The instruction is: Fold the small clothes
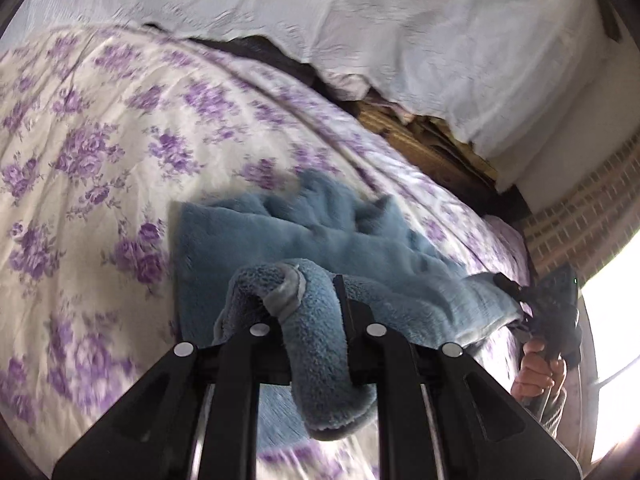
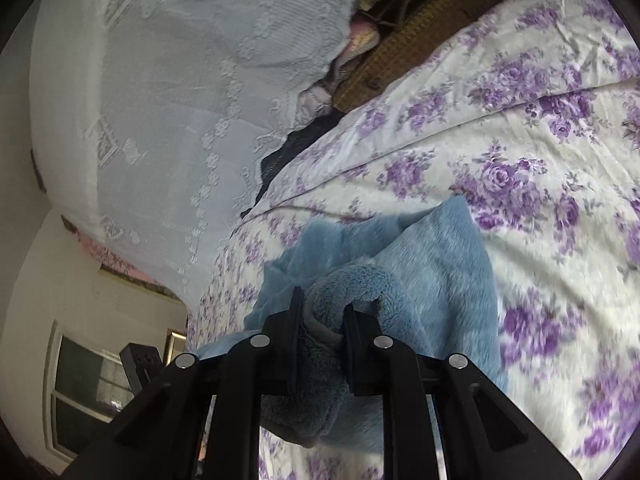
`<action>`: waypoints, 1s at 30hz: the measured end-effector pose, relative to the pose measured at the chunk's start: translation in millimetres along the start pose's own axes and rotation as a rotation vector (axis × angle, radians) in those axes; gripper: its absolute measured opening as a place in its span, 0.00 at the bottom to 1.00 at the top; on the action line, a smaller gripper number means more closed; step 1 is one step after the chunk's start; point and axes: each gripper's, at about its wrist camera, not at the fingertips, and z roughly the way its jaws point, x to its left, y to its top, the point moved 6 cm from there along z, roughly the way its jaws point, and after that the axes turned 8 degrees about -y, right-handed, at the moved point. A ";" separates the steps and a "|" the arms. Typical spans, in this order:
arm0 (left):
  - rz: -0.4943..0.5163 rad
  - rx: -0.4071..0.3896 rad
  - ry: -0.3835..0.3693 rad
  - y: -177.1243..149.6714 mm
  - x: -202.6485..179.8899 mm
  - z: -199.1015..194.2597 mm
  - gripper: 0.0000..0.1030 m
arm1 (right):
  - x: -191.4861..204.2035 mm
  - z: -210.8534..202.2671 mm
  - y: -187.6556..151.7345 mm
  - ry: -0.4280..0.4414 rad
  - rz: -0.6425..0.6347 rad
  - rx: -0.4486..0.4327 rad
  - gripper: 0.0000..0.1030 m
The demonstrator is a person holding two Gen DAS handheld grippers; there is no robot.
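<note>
Two hand-held grippers are engaged on one item. The left hand-held gripper (image 1: 316, 312) is closed narrow on a bunched, hemmed edge of a blue fleece garment (image 1: 304, 236), with a roll of fleece passing between its jaws and drooping toward the camera. The right hand-held gripper (image 2: 320, 320) is likewise closed narrow on a thick fold of the same blue fleece garment (image 2: 436, 260); a grey trim edge sits in the pinch.

The garment lies on a bed covered by a purple floral sheet (image 1: 88, 152). Its far portion rests flat on the sheet, while the near edge is raised in both grips. In the left wrist view, the right unit appears at the right edge of the scene, held by the person's hand (image 1: 538, 372). A white lace cover (image 1: 400, 32) drapes over bedding at the far side, with a brown woven item (image 1: 432, 140) showing beneath it.

Assessment: a fold appears to be in progress, with the near edge to be carried toward the far edge.

Risks noted:
- Both grips hold bunched rolls rather than flat corners; the edge may land crumpled, giving an uneven fold.
- The fleece looks thick and plush; a layer may slip out of a pinch if the two units pull apart.
- Unequal travel of the two sides would skew the fold line.
- The far portion already shows ridges; folding over them would trap creases.
- The sheet beneath looks loose and may drag along with the garment.
</note>
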 end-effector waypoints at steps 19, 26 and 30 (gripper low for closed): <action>0.158 -0.142 -0.009 -4.0 -12.0 -40.1 0.71 | 51.5 -37.2 -14.9 0.121 -0.264 -0.046 0.46; 0.249 -0.018 0.037 -14.2 -27.8 1.4 0.71 | 69.9 9.4 -47.1 -0.095 -0.478 0.011 0.39; 0.245 -0.012 0.245 6.8 -23.0 29.3 0.72 | 71.5 44.9 -31.4 -0.243 -0.478 -0.007 0.38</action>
